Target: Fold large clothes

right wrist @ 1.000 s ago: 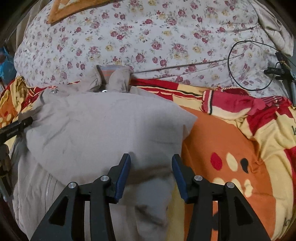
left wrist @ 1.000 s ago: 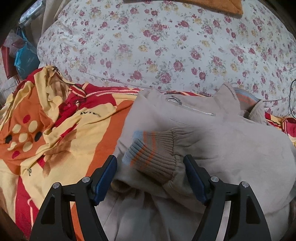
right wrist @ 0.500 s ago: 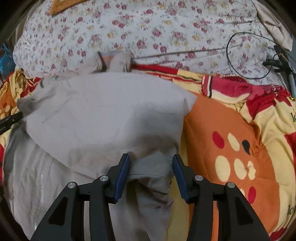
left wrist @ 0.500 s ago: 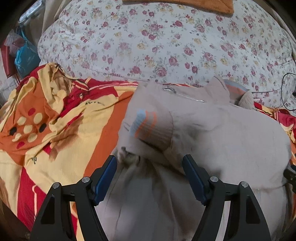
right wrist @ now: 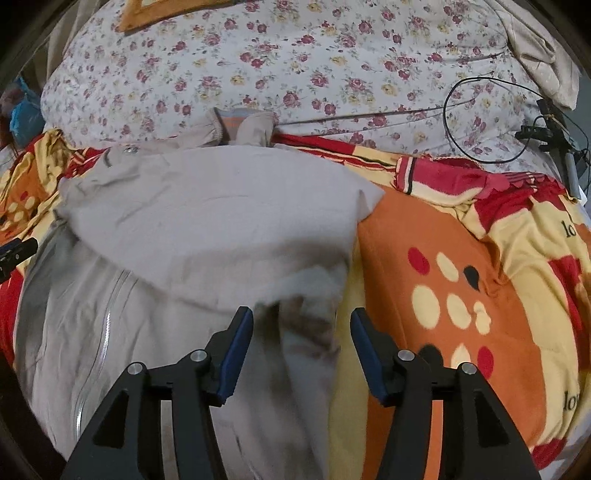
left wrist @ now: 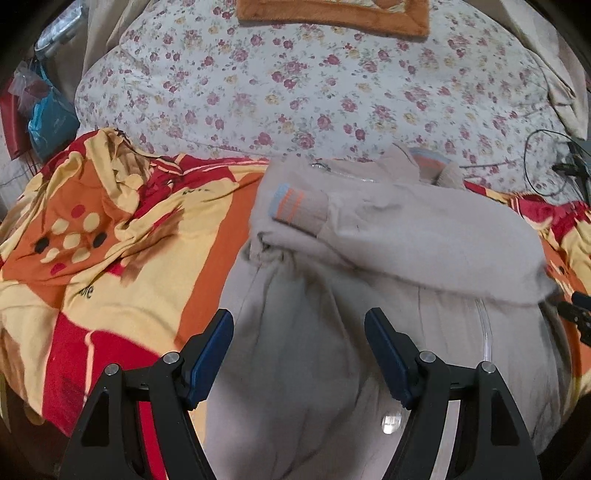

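A: We see the beige jacket [left wrist: 424, 236] lying on the orange, red and yellow blanket [left wrist: 110, 258] that covers the bed, with the floral quilt [left wrist: 295, 92] bunched up just beyond it.

B: We agree. In the left wrist view one sleeve is laid across the chest, and its ribbed cuff [left wrist: 295, 210], striped in blue and orange, rests near the jacket's left edge.

A: We also make out the collar [right wrist: 240, 125] at the far end, touching the quilt, with the same striped ribbing inside it. A pale zipper [right wrist: 107, 317] runs down the lower half of the front.

B: The upper part looks smooth and folded over, while the lower part nearer us is creased and darker in shadow.

A: As for our left gripper [left wrist: 299, 354], its blue-padded jaws stand wide apart above the lower body of the jacket, and nothing is pinched between them.

B: Our right gripper [right wrist: 301, 347] hovers over the jacket's right edge, where the cloth meets the blanket. Its jaws have just been opening; the fabric lies below the gap, and the pads do not press on it.

A: Off to the right of the bed we spot a black cable [right wrist: 480, 122] looped on the quilt.

B: And an orange-bordered mat [left wrist: 332, 14] lies at the quilt's far side.
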A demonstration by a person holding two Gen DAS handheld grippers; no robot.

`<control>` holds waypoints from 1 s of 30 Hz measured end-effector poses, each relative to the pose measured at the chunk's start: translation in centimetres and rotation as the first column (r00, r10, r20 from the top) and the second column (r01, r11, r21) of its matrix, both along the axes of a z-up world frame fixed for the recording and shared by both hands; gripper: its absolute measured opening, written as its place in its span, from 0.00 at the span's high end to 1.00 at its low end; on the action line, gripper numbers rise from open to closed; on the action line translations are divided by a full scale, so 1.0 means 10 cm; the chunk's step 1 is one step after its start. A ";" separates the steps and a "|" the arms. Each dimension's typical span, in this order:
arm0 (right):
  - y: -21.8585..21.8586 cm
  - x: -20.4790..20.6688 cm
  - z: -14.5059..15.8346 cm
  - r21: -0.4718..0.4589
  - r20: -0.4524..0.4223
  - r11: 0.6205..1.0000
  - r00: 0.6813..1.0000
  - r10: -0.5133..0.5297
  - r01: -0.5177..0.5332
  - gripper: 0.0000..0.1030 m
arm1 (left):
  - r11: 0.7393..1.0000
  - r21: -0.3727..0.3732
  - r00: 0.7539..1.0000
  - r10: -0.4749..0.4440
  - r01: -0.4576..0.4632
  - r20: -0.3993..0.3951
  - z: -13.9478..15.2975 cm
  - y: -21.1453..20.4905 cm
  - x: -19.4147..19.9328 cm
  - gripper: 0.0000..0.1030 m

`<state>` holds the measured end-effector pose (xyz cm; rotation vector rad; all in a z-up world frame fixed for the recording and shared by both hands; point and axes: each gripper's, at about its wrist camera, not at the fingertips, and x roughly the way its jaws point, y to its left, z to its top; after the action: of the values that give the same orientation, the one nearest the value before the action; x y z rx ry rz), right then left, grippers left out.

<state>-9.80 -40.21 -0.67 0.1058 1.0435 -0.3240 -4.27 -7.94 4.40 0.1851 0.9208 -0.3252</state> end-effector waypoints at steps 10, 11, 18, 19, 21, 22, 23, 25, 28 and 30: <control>0.23 -0.40 0.08 -0.076 -0.001 0.997 1.000 0.029 -0.029 0.42 | 1.000 0.017 1.000 0.006 -0.006 -0.004 0.06 0.37 -0.51 0.29; 0.26 -0.43 0.08 -0.083 -0.002 0.996 0.999 0.032 -0.032 0.42 | 1.000 0.018 1.000 0.008 -0.008 -0.007 0.06 0.40 -0.55 0.29; 0.37 -0.78 -0.03 0.020 -0.009 0.998 0.998 0.059 -0.059 0.40 | 0.998 0.056 0.999 -0.018 0.021 -0.051 0.01 0.63 -0.83 0.28; 0.39 -0.84 -0.06 0.053 -0.020 0.996 0.997 0.073 -0.072 0.40 | 0.998 0.056 0.998 -0.020 0.023 -0.052 0.01 0.66 -0.87 0.28; 0.42 -1.00 -0.12 0.108 -0.034 0.990 0.995 0.093 -0.089 0.40 | 0.999 0.039 0.997 -0.026 0.029 -0.071 0.02 0.74 -0.94 0.27; 0.45 -1.07 -0.14 0.124 -0.039 0.987 0.994 0.104 -0.098 0.40 | 0.999 0.028 0.996 -0.030 0.032 -0.083 0.03 0.76 -0.95 0.26; 0.48 -1.15 -0.15 0.147 -0.045 0.982 0.991 0.125 -0.118 0.40 | 0.999 0.019 0.995 -0.035 0.037 -0.096 0.03 0.79 -0.97 0.25; 0.54 -1.27 -0.17 0.184 -0.056 0.972 0.986 0.157 -0.144 0.37 | 0.999 0.016 0.991 -0.045 0.047 -0.125 0.01 0.84 -1.03 0.24; 0.65 -1.42 -0.27 0.259 -0.097 0.950 0.974 0.207 -0.176 0.35 | 0.997 0.031 0.986 -0.064 0.069 -0.154 -0.04 0.92 -1.11 0.24; 0.70 -1.48 -0.33 0.285 -0.119 0.941 0.967 0.226 -0.184 0.35 | 0.994 0.051 0.981 -0.082 0.092 -0.177 -0.08 0.97 -1.17 0.24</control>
<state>-24.59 -33.24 -3.93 0.2203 1.2346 0.0044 -15.92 1.72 3.61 0.2544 1.0986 -0.4006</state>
